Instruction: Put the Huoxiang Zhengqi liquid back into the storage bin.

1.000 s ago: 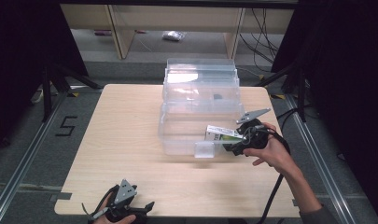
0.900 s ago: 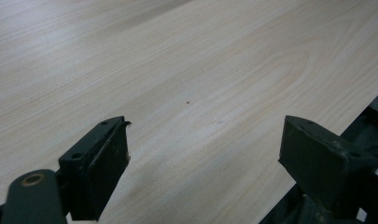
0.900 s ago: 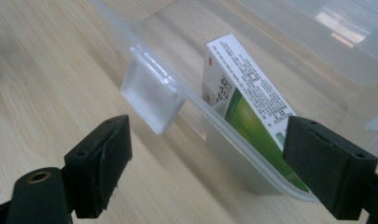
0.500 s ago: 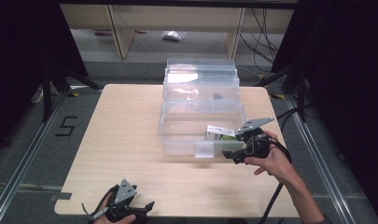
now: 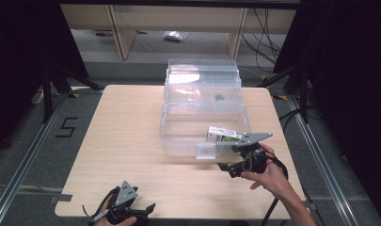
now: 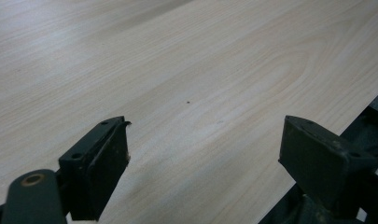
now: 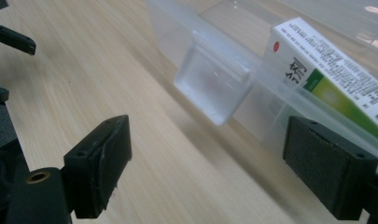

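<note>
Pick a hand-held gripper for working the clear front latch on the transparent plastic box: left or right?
Right. The right hand-held gripper is open beside the clear front latch of the transparent plastic box, close to the white-and-green carton. The left hand-held gripper, also open, sits over bare wood at the table's near edge.

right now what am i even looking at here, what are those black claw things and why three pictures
There is no robot here. A person sits at a wooden table and holds a hand-held two-jaw clamp in each hand. The high view looks down from above. The other two pictures come from small cameras riding on each clamp, looking along its black jaws.

The left gripper rests open near the table's near edge, with bare wood between its jaws. The right gripper is open too and holds nothing. It sits just in front of a clear plastic storage box. A white and green carton lies inside the box's front part, and a clear latch hangs on the box's front wall.
</note>
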Demonstrator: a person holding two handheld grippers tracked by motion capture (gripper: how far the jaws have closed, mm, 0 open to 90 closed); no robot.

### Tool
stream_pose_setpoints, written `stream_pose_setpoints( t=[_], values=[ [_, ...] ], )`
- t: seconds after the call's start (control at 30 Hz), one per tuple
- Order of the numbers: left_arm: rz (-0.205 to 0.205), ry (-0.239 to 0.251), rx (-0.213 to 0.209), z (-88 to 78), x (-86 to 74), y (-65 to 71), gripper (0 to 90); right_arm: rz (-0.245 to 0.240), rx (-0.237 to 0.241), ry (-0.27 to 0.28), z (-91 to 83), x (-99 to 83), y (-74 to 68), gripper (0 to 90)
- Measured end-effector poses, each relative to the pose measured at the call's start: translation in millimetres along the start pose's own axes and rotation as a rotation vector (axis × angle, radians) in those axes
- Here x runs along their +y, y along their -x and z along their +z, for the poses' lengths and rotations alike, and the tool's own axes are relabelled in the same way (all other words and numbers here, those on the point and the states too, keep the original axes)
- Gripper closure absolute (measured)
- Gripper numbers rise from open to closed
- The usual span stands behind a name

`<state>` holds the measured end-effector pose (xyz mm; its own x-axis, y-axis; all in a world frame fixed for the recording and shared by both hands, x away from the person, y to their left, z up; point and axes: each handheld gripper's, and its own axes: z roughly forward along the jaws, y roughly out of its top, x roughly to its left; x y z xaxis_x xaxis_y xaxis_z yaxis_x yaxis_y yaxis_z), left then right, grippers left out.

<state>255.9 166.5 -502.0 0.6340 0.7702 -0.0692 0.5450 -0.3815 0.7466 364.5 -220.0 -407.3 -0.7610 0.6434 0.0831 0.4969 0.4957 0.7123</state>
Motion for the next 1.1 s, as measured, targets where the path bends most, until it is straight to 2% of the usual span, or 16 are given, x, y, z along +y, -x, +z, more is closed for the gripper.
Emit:
stream_pose_setpoints(
  t=[0.07,0.1,0.3,0.33,0.37,0.43,0.5,0.53,0.57,0.6,0.73,0.83,0.9,0.97,1.03,1.1],
  values=[
    [0.000,-0.001,0.000,0.0,0.1,0.1,15.0,0.012,0.010,0.005,0.9,-4.5,-3.4,16.4],
    [0.001,-0.002,-0.001,0.0,0.1,0.3,15.0,-0.007,0.017,0.013,3.4,-8.1,-4.6,16.4],
    [-0.015,0.023,-0.003,1.3,-0.7,1.7,15.0,0.004,0.008,0.013,7.6,-17.5,-13.4,16.3],
    [-0.016,0.023,-0.003,1.3,-0.7,1.8,15.0,-0.025,0.014,0.014,8.4,-20.6,-13.2,16.3],
    [-0.016,0.024,-0.003,1.3,-0.7,1.9,15.0,0.021,0.018,0.009,7.5,-22.0,-17.1,16.3],
    [-0.016,0.025,-0.002,1.3,-0.7,2.1,15.0,-0.018,0.022,0.018,8.4,-24.5,-15.0,16.3],
    [-0.003,0.014,0.000,0.4,-0.5,1.4,15.0,0.026,0.020,0.014,7.0,-28.0,-18.8,16.3],
    [0.014,0.000,0.007,-0.2,-0.5,0.0,15.0,-0.004,0.016,0.024,7.1,-29.2,-16.8,16.3],
    [0.014,0.000,0.007,-0.2,-0.5,0.0,15.0,-0.004,0.016,0.024,7.1,-29.2,-16.8,16.3],
    [-0.002,0.013,0.007,0.7,-0.7,1.1,15.0,0.006,0.021,0.021,6.8,-30.7,-17.7,16.3],
    [0.000,0.014,0.008,0.6,-0.6,1.1,15.0,0.026,0.025,0.020,6.4,-38.0,-22.1,16.3],
    [-0.016,0.027,-0.001,1.1,-0.7,2.5,15.0,0.008,0.029,0.031,6.5,-42.1,-22.6,16.4],
    [-0.006,0.028,-0.003,1.1,-0.6,1.9,15.0,0.011,0.031,0.032,6.5,-43.3,-23.1,16.3],
    [-0.007,0.031,-0.004,1.3,-0.8,2.0,15.0,0.045,0.032,0.025,6.7,-49.1,-26.2,16.4],
    [-0.003,0.023,0.000,0.5,-0.8,1.6,15.0,0.025,0.032,0.030,8.5,-52.2,-24.8,16.3],
    [-0.008,0.032,-0.002,1.3,-0.8,2.0,15.0,0.042,0.032,0.022,9.1,-56.2,-26.4,16.3]
  ],
)
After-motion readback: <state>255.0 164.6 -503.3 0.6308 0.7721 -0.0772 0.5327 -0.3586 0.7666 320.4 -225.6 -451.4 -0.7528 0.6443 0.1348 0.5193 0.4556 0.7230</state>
